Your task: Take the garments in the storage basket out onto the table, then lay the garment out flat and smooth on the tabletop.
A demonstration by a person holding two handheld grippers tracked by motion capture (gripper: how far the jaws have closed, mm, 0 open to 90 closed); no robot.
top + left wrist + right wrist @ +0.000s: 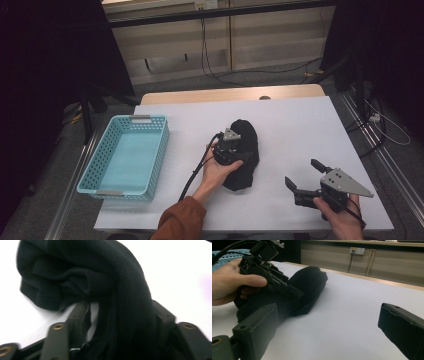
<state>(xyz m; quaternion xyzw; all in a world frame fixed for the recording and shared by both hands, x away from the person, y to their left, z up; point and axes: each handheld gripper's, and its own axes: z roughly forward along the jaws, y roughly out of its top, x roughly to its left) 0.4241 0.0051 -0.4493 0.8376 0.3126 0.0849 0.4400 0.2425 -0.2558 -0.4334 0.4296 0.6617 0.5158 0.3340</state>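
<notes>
A bundle of black cloth (248,142) lies at the middle of the white table (300,120). My left gripper (239,150) is pushed into its left side, held by a hand. In the left gripper view the cloth (82,272) hangs between the two jaws of that gripper (119,306); a strip of table shows beside the left jaw, so the pads do not press on it. My right gripper (302,172) stands open near the table's front right, with nothing between its jaws. Its own view (329,322) looks across at the cloth (312,282) and the left gripper (269,275).
A light blue perforated basket (159,155) sits on the left part of the table with nothing in it. Bare white tabletop lies between the cloth and the right gripper. Cables run across the floor beyond the far edge.
</notes>
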